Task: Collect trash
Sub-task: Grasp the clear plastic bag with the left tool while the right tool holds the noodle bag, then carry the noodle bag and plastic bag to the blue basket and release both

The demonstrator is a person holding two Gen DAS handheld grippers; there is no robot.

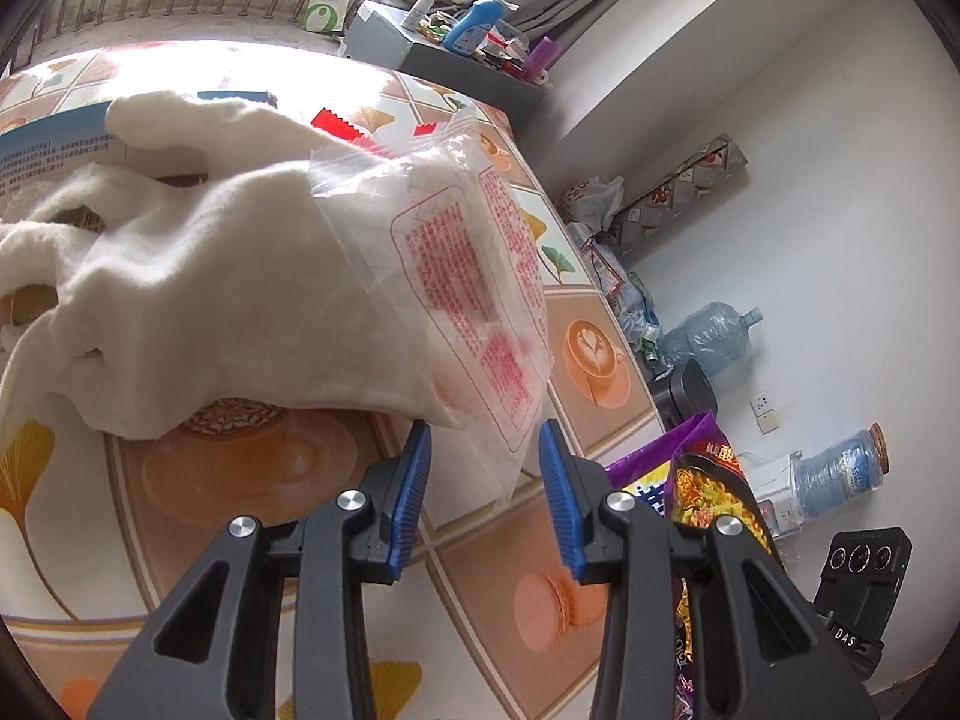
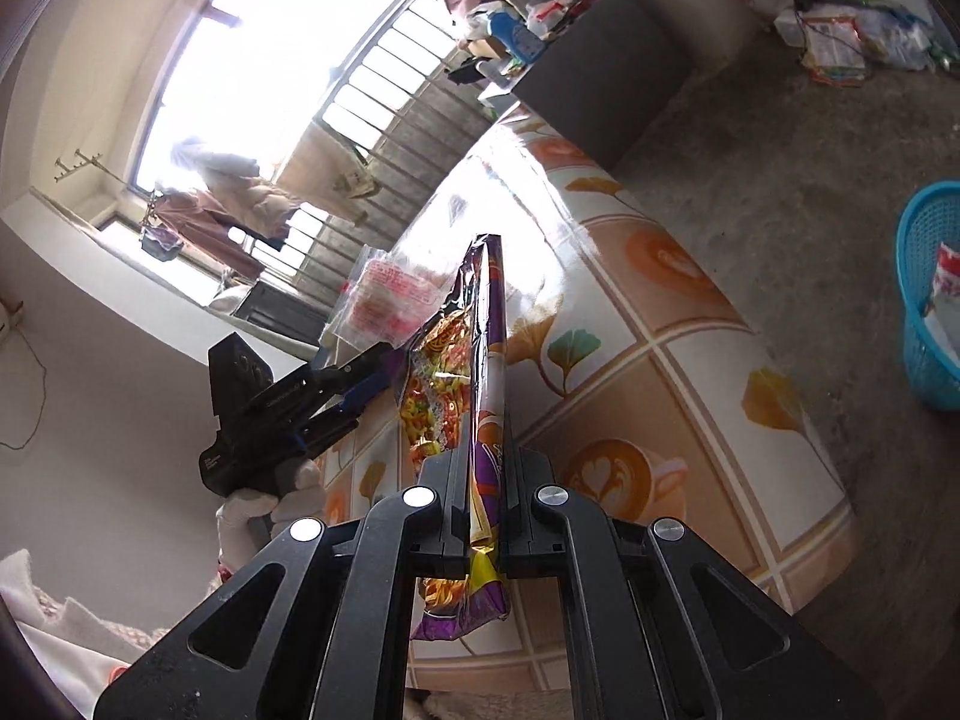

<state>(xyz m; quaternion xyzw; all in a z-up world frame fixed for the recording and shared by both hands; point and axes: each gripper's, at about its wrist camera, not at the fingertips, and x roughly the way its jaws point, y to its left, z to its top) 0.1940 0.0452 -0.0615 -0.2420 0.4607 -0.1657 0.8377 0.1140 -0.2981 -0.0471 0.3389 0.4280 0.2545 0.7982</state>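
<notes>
Tongs, right (image 2: 485,516): pressed together on the purple snack wrapper (image 2: 474,372), which stands edge-on between the fingers and runs out toward 12 o'clock above the tabletop (image 2: 690,324); the wrapper's lower end hangs below the pads toward 6 o'clock. Tongs, left (image 1: 485,450): spread, blue ribbed pads (image 1: 414,492) apart; the lower corner of a clear plastic bag (image 1: 456,276) with red print hangs just between the tips, with no pad pressing on it; the bag extends toward 11 o'clock against a white padded cloth (image 1: 198,276) lying on the tabletop (image 1: 300,480). In the left wrist view the purple snack wrapper (image 1: 702,480) shows at 3 o'clock of the left tongs, beside the right-hand finger; in the right wrist view the left tongs (image 2: 375,375) sit at 9 o'clock of the wrapper, carried by a white-gloved hand (image 2: 270,498). Blue basket (image 2: 930,294): on the floor (image 2: 810,150) at 3 o'clock, well apart from the tabletop, with a piece of packaging inside.
</notes>
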